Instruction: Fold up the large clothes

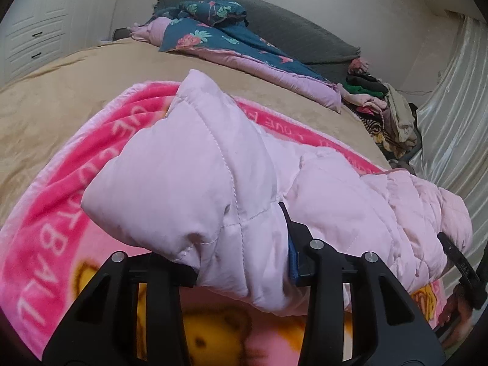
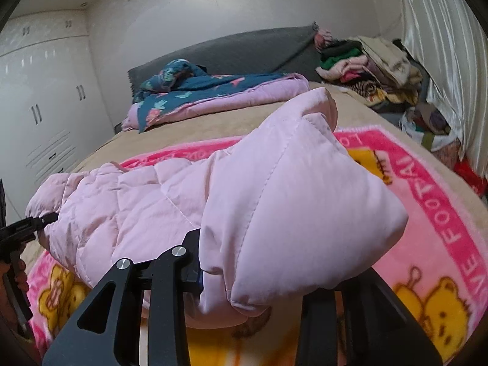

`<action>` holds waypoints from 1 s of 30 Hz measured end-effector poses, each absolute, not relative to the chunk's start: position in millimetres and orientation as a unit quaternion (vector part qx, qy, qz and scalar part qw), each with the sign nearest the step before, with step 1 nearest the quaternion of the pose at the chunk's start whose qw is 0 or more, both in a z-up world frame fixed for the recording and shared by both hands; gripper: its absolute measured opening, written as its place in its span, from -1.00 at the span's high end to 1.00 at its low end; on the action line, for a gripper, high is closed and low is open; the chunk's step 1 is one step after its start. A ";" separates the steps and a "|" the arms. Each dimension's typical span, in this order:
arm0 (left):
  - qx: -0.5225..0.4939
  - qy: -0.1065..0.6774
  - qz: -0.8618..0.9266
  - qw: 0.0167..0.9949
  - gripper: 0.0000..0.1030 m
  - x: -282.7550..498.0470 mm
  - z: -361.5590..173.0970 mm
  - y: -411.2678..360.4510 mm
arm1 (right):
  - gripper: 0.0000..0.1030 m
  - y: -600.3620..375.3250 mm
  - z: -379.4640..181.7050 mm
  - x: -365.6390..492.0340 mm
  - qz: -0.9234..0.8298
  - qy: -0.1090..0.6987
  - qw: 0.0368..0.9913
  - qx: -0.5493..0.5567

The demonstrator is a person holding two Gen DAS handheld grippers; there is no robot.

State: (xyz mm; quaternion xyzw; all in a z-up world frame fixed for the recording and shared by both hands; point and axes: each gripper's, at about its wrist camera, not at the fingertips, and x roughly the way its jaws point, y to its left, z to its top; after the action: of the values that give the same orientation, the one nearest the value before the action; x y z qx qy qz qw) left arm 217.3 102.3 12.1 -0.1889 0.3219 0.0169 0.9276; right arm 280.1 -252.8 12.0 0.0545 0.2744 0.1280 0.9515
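Note:
A pale pink quilted puffer jacket (image 1: 213,183) lies across a pink cartoon blanket (image 1: 39,244) on the bed. My left gripper (image 1: 244,262) is shut on one end of the jacket, the padded fabric bulging up between the fingers. My right gripper (image 2: 253,277) is shut on the other end of the jacket (image 2: 274,207), holding it lifted off the blanket (image 2: 442,228). Each gripper shows at the edge of the other's view: the right one (image 1: 457,259) at far right, the left one (image 2: 27,228) at far left.
The bed has a tan cover (image 1: 61,97). A blue floral and lilac quilt (image 1: 231,39) lies at the grey headboard (image 2: 244,48). A pile of mixed clothes (image 2: 366,61) sits by the curtain (image 2: 442,61). White wardrobes (image 2: 39,106) stand left.

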 end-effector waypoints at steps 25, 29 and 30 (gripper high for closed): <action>-0.149 0.342 0.020 0.928 0.35 106.9 -10.2 93.3 | 0.34 -264.2 -15.7 156.8 0.128 0.304 0.941 0.068; -0.149 0.349 0.022 0.925 0.32 97.3 -17.1 95.6 | 0.26 -273.0 -31.6 148.8 0.124 0.326 0.933 0.090; -0.149 0.350 0.023 0.925 0.31 96.2 -18.1 96.1 | 0.23 -274.1 -34.3 146.6 0.123 0.329 0.932 0.093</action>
State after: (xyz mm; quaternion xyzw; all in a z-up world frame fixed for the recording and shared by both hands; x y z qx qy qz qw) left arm 96.2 96.1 -18.1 -0.1488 0.3497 0.0228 0.9247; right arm 146.6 -274.1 -34.3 0.0935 0.3293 0.1230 0.9315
